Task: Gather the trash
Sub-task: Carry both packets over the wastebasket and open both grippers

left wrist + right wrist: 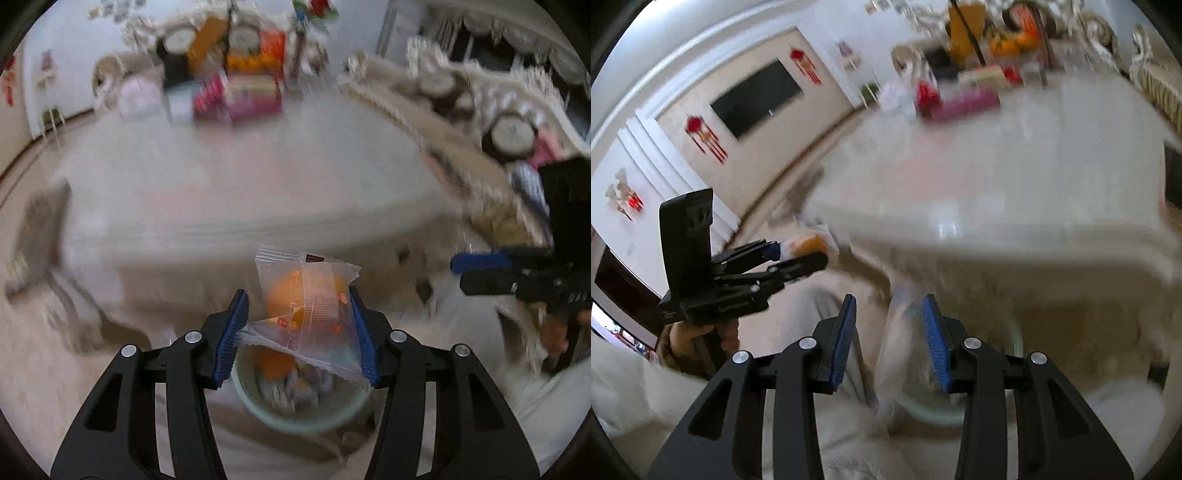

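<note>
My left gripper (299, 325) is shut on a clear plastic wrapper (306, 306) with orange print, held above a pale green bin (354, 410) that holds several bits of trash. It also shows in the right wrist view (803, 254), still gripping the wrapper (807, 244). My right gripper (889, 341) is open; a blurred pale wrapper (892, 365) falls between its fingers toward the bin (931, 411) below. It shows at the right edge of the left wrist view (458, 273).
A large white table (229, 173) lies ahead, with colourful boxes and fruit (240, 92) at its far end. Ornate chairs (513, 136) line the right side. A dark TV (757, 98) hangs on the left wall.
</note>
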Tool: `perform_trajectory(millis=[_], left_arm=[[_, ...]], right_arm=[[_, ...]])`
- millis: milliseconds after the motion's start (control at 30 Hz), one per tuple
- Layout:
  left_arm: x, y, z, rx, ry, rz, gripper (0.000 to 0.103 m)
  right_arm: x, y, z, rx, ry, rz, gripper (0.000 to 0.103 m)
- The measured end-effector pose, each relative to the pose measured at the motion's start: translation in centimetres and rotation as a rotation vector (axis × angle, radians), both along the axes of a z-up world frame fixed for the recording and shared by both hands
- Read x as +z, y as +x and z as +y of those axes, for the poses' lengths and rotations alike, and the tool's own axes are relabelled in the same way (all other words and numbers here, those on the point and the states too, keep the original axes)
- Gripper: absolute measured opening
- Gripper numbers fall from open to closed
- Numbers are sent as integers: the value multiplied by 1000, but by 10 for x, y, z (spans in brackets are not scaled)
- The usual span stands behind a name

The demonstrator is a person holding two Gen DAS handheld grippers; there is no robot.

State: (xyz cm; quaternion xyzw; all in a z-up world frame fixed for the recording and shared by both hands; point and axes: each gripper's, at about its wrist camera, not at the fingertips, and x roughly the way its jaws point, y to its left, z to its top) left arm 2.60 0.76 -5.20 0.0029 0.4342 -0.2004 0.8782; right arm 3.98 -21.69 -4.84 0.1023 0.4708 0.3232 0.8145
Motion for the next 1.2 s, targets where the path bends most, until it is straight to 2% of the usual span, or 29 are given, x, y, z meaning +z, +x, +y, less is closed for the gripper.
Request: perform_trajectory(millis=[133, 233, 300, 333, 367, 400, 467, 500, 567, 667, 767, 833, 900, 967, 1067, 1100, 1200], left_arm=[[-70, 1, -18, -27, 56, 147, 53], [-107, 15, -23, -49, 84, 225, 53], [-122, 23, -24, -67, 84, 246, 57], [-126, 26, -25, -69, 93, 255, 65], [-134, 30, -26, -66, 115, 261, 77], [-139, 33, -29, -65, 137, 266, 81], [-151, 36, -32, -57, 193, 267, 83], [-153, 34, -32, -58, 191, 273, 83], [-155, 35, -31, -56, 176, 289, 83], [-154, 36, -24, -37, 174, 286, 83], [-130, 27, -16, -24, 135, 252, 83], [-96, 15, -8, -22, 82, 190, 83], [-59, 6, 0, -3, 58, 121, 83], [-6, -4, 14, 27, 36, 7, 83], [54, -2, 33, 115, 53, -129, 86], [63, 2, 37, 132, 56, -145, 87], [103, 45, 54, 199, 61, -259, 88]], right_arm=[[-49, 12, 12, -7, -92, 86, 36], [-79, 28, 19, -2, -127, 145, 36], [-83, 29, 16, -20, -128, 140, 36], [-84, 32, 16, -20, -130, 139, 37], [-86, 30, 15, -22, -142, 140, 37], [-88, 32, 15, -33, -161, 139, 37], [-91, 34, 9, -51, -167, 151, 37], [-92, 35, 9, -57, -160, 154, 37], [-92, 35, 4, -60, -146, 158, 44], [-94, 31, -1, -63, -155, 158, 45], [-92, 26, -2, -67, -145, 156, 45], [-80, 20, -1, -57, -123, 119, 45], [-51, 11, -1, -57, -79, 45, 47], [-14, 5, -8, -90, -40, -54, 71], [37, 12, -20, -171, -45, -202, 71], [51, 20, -25, -193, -46, -239, 71], [84, 59, -35, -292, -113, -339, 71]])
